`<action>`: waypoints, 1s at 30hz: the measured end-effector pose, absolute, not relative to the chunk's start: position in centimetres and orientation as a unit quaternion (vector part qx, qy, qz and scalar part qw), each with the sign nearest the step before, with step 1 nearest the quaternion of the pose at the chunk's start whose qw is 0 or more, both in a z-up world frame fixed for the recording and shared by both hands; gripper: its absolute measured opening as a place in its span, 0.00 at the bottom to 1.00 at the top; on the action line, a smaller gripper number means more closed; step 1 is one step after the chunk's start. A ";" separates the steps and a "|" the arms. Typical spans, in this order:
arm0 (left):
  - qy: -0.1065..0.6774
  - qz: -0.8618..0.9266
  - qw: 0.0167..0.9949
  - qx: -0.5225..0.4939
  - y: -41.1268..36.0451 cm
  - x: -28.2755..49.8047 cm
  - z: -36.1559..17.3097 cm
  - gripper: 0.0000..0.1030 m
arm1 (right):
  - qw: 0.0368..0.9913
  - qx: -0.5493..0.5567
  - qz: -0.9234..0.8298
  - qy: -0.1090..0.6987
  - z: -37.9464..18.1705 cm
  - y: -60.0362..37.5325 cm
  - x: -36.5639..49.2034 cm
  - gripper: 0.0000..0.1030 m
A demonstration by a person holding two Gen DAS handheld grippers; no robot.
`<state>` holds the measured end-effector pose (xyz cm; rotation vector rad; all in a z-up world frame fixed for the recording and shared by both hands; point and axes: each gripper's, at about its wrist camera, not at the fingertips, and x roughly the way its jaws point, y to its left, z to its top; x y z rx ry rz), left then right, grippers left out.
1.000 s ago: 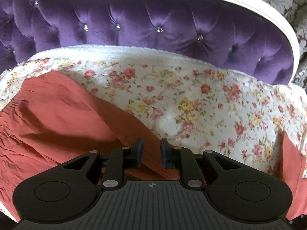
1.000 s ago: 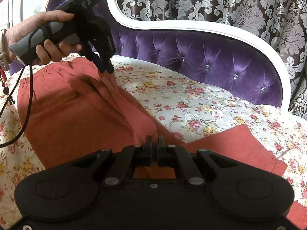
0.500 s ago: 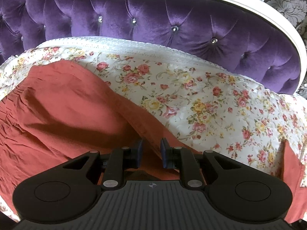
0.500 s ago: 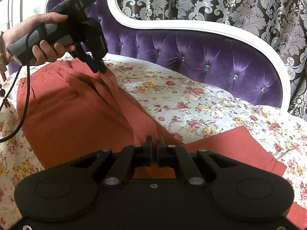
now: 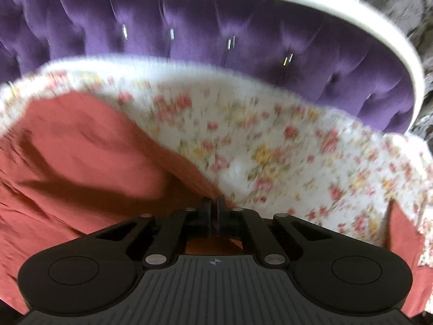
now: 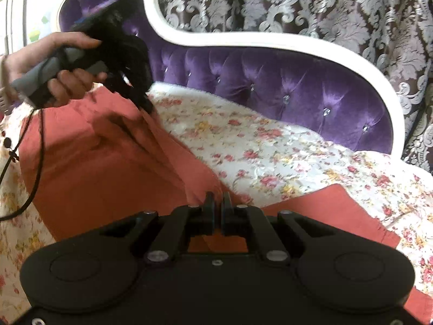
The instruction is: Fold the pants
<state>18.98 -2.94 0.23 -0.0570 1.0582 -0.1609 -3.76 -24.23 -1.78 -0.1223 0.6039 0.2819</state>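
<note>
Two grippers are in your hands, both clamped on the same rust-red pants [image 6: 89, 173], which lie spread across a floral bedspread [image 6: 284, 159] on a bed. Your left gripper [image 5: 215, 201] has its fingers pressed fully together, pinching a raised fold along the pants' far edge; the left view is blurred. From the right view, your left hand [image 6: 54, 67] holds that gripper by its grey handle, angled steeply downward, with a black cable [image 6: 32, 168] hanging from it. The cloth rises in a taut ridge from your right gripper [image 6: 217, 199] up to the left one. Your right gripper's fingers are nearly together, nipping the pants' edge close to you. A pant leg [image 6: 324, 211] stretches away to the right. Behind the bed stands a tufted purple headboard [image 6: 297, 81] with a white frame, and patterned curtains [image 6: 324, 8].
</note>
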 end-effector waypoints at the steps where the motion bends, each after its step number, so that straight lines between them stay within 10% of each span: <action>1: 0.492 -0.082 0.866 -0.023 -2.6 18.1 1.3 0.03 | 0.945 -0.057 0.135 0.293 -1.5 -24.3 -3.9 0.09; 16: 0.516 -0.118 0.847 0.043 1.8 5.1 -2.5 0.04 | 0.917 -0.081 0.147 0.362 -3.2 -22.7 -6.0 0.12; 22: 0.520 -0.120 0.845 0.039 2.3 4.5 -4.8 0.04 | 0.924 0.018 0.137 0.357 -0.5 -25.3 -5.5 0.51; 30: 0.504 -0.120 0.855 0.034 2.5 3.4 -5.3 0.04 | 0.915 0.053 -0.024 0.400 -0.1 -27.9 3.1 0.54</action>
